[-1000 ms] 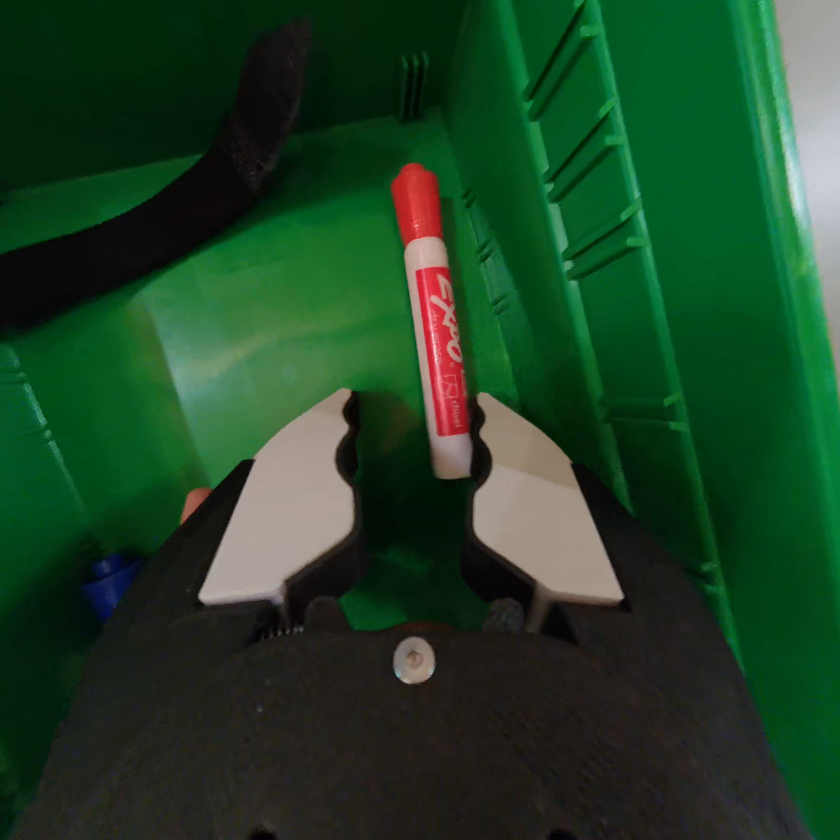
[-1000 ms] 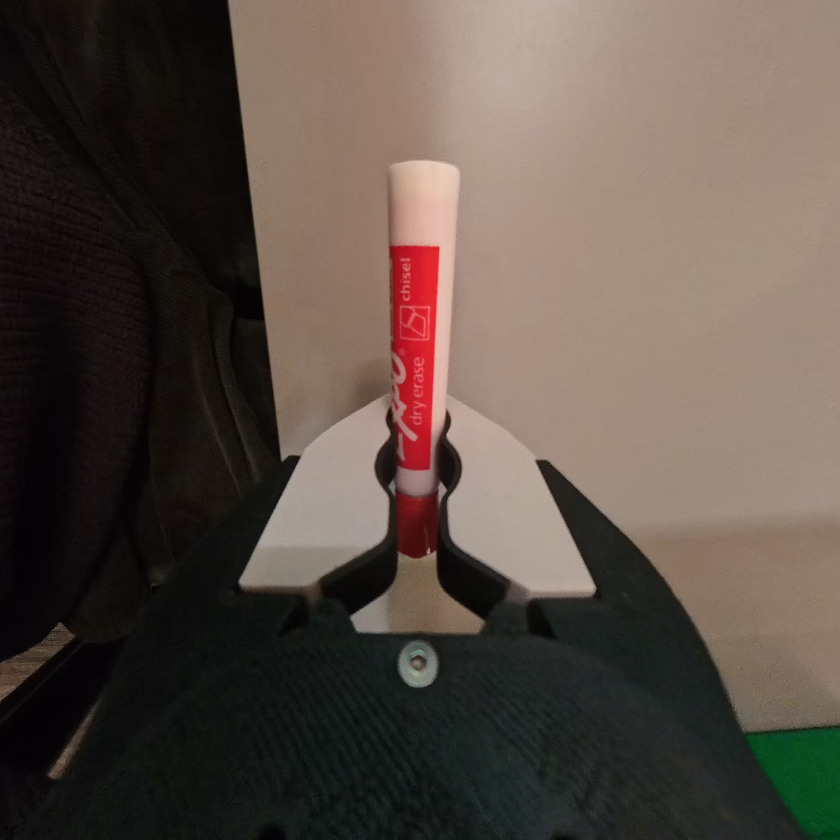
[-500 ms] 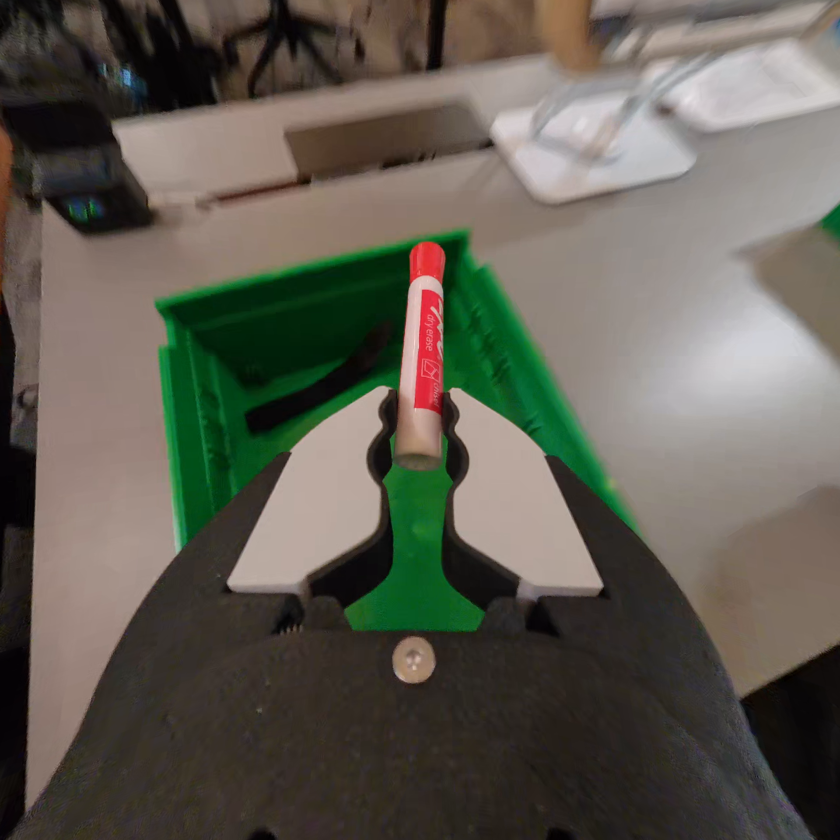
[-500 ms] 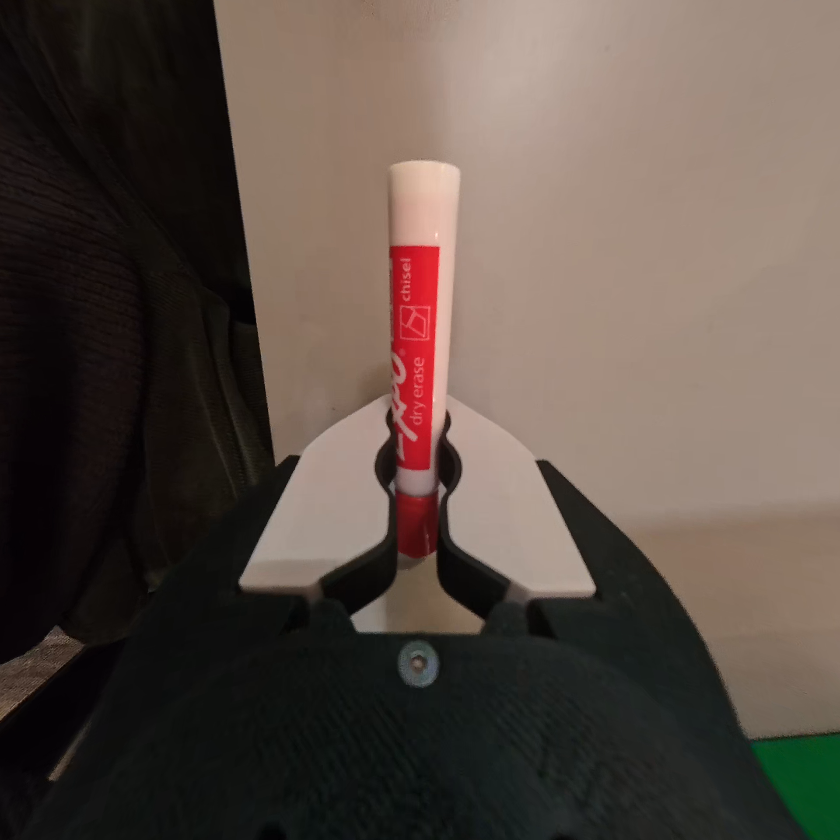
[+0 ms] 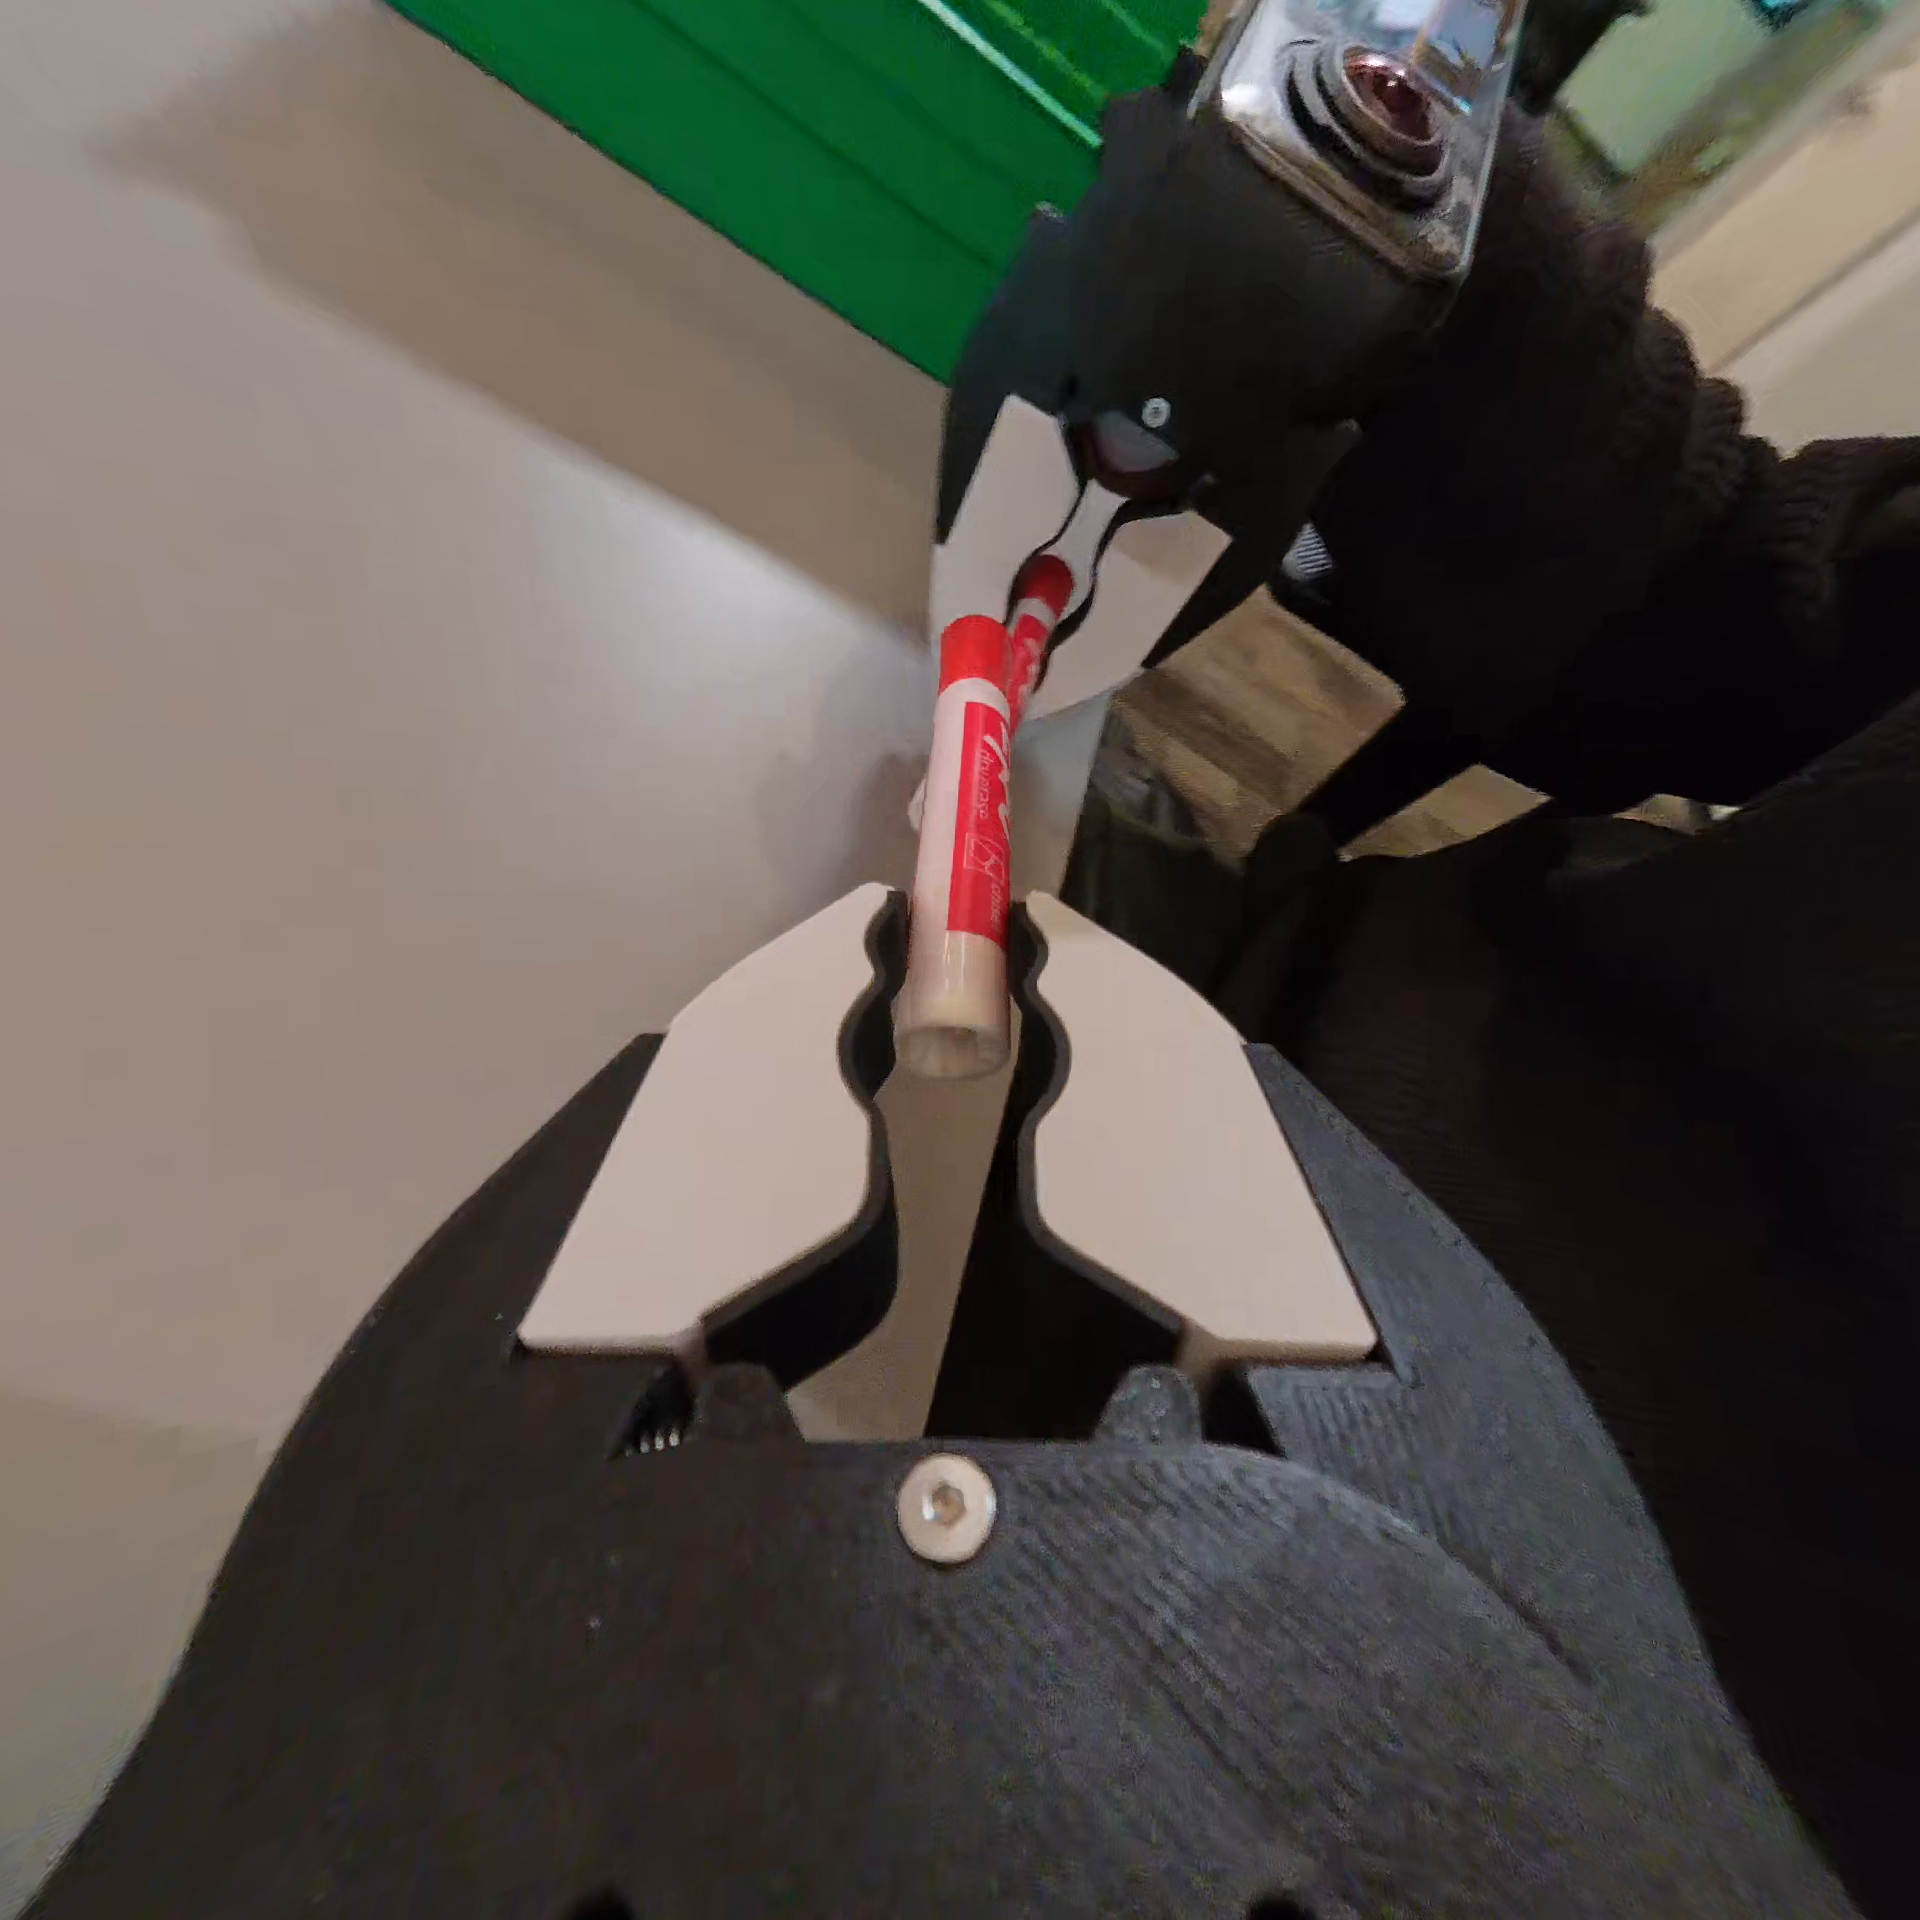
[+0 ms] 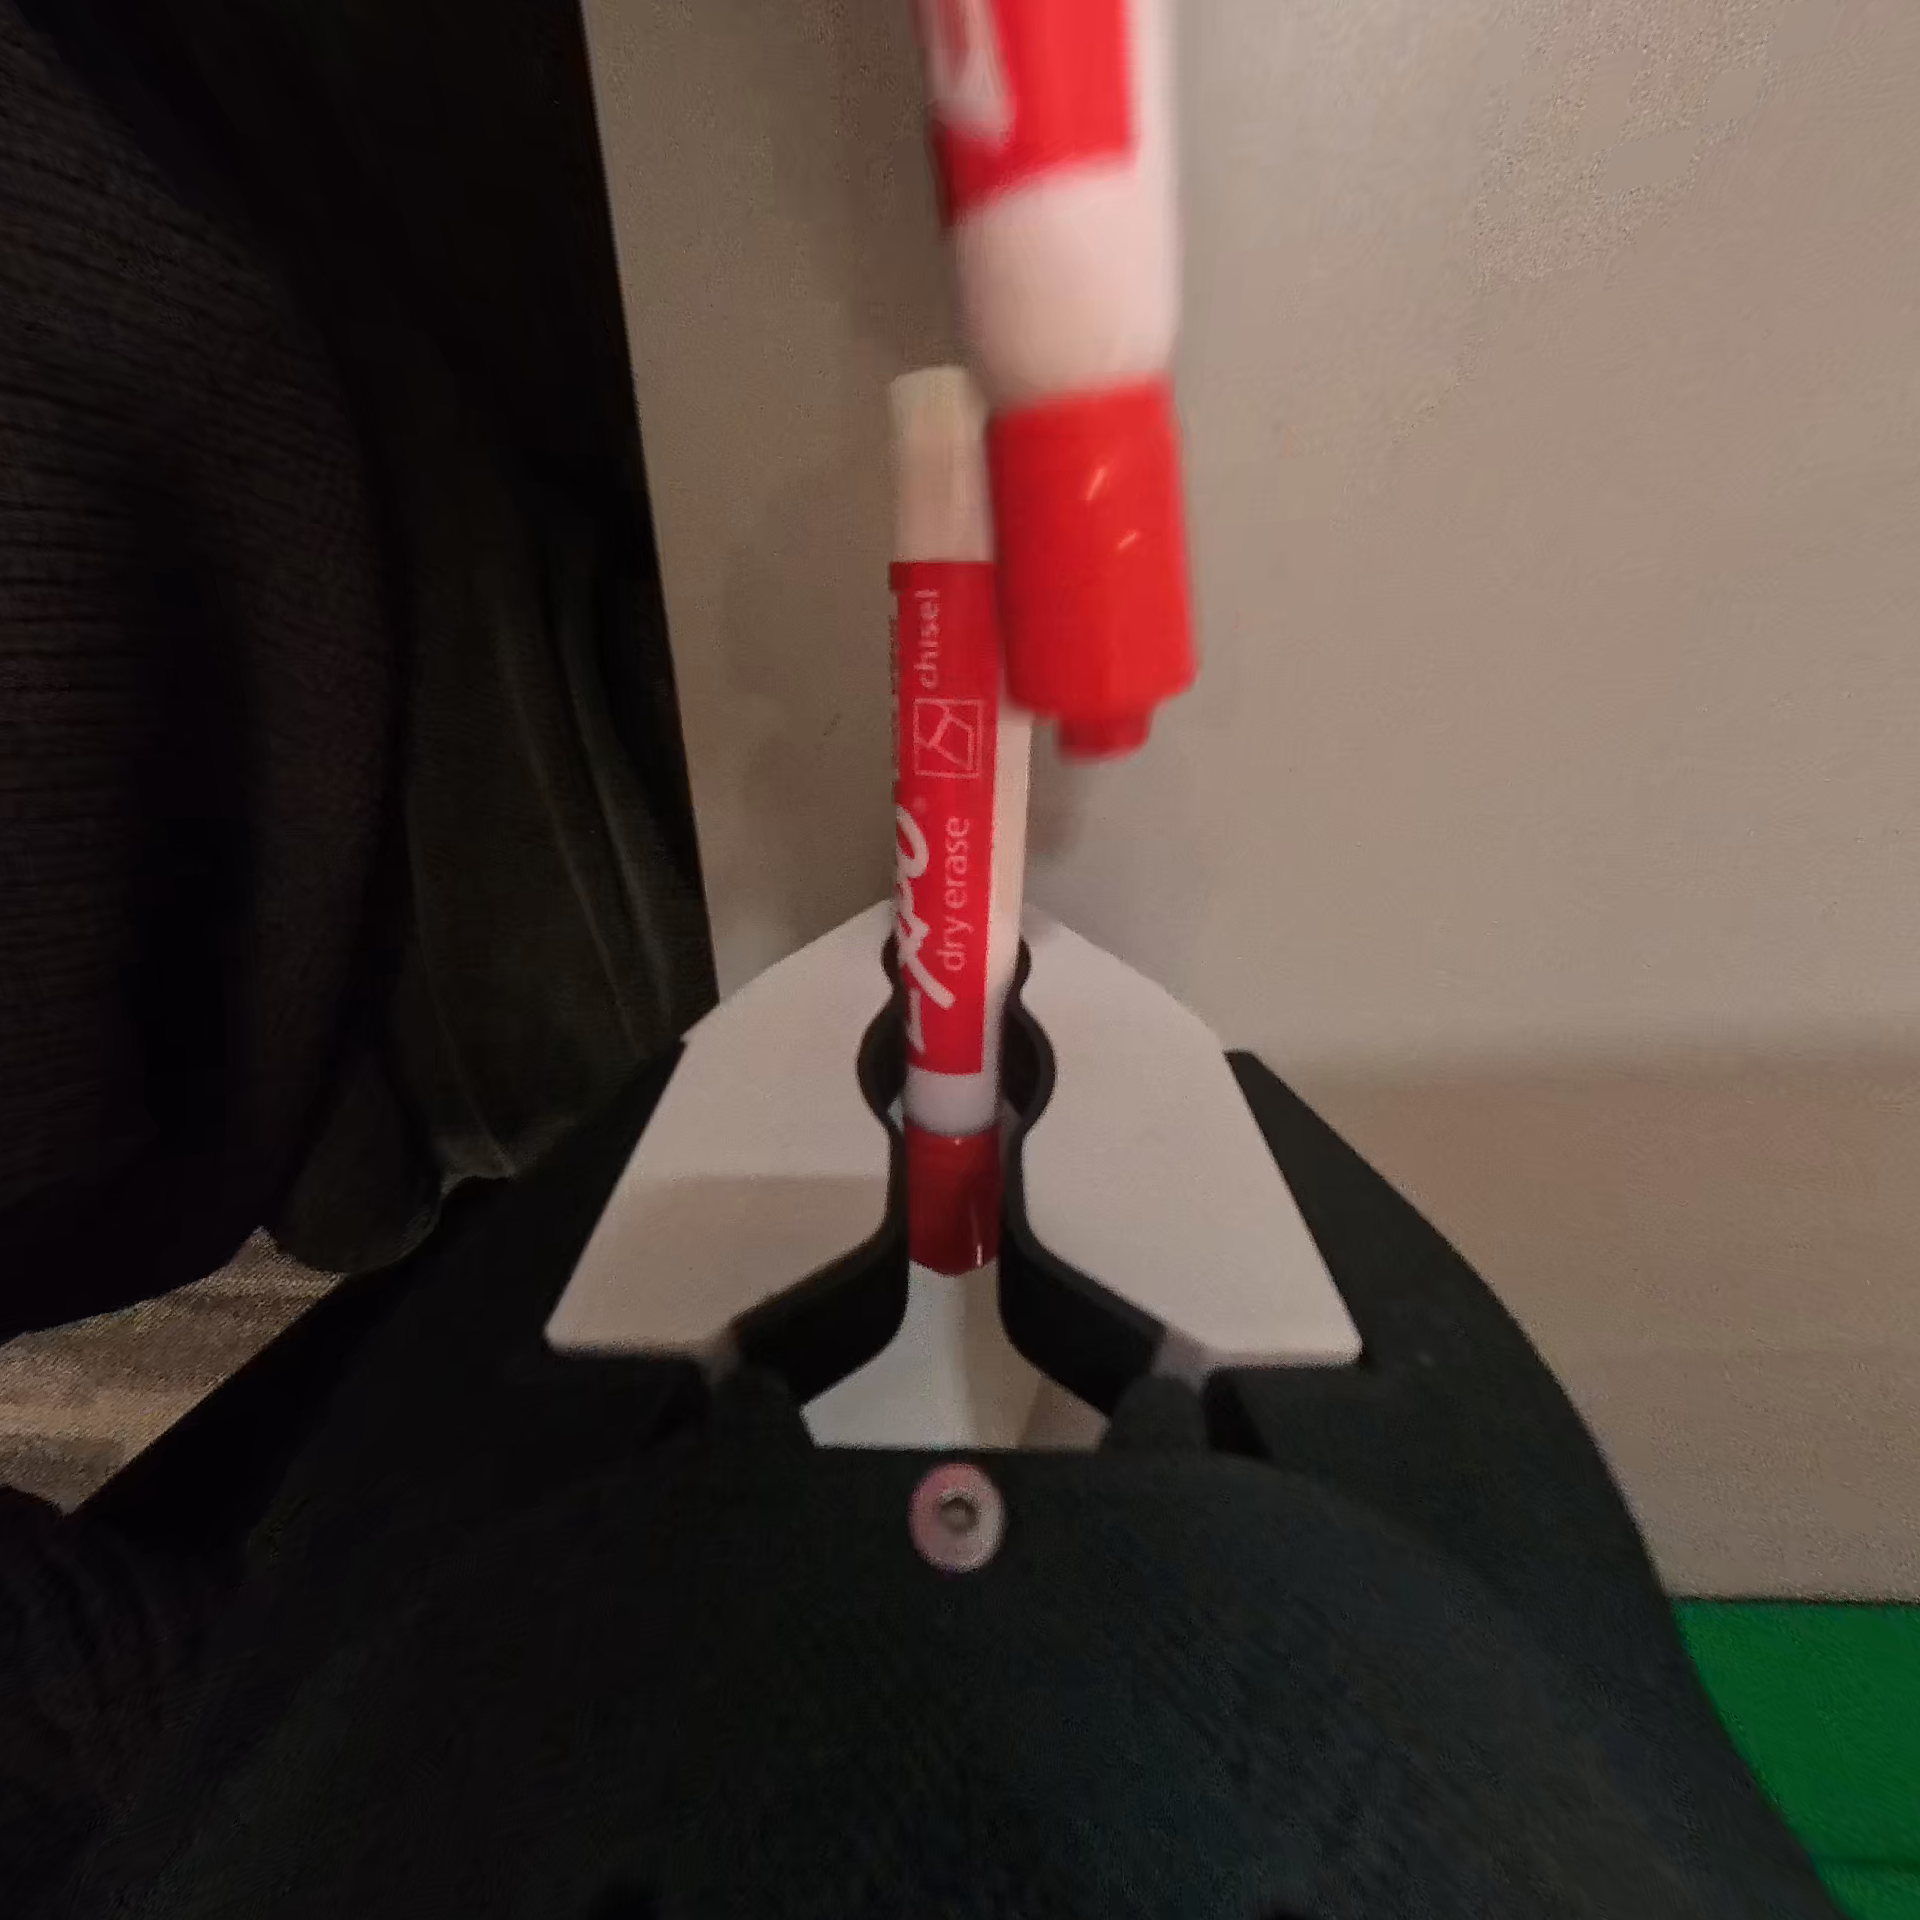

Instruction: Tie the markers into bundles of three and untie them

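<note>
My left gripper is shut on a red-and-white marker, gripped near its white end with its red cap pointing forward. My right gripper is shut on a second red marker, red cap toward the gripper body and white end forward. In the left wrist view the right gripper faces mine, and the two markers lie side by side, caps close together. In the right wrist view the left gripper's marker comes in blurred from the top, right beside the right gripper's marker.
A green bin stands on the beige table behind the right gripper; its corner shows in the right wrist view. A person's dark knit sleeve and dark clothing fill the side.
My left gripper closed on the marker in the green bin, lifted it out and swung toward the right gripper. The right gripper kept its marker almost still.
</note>
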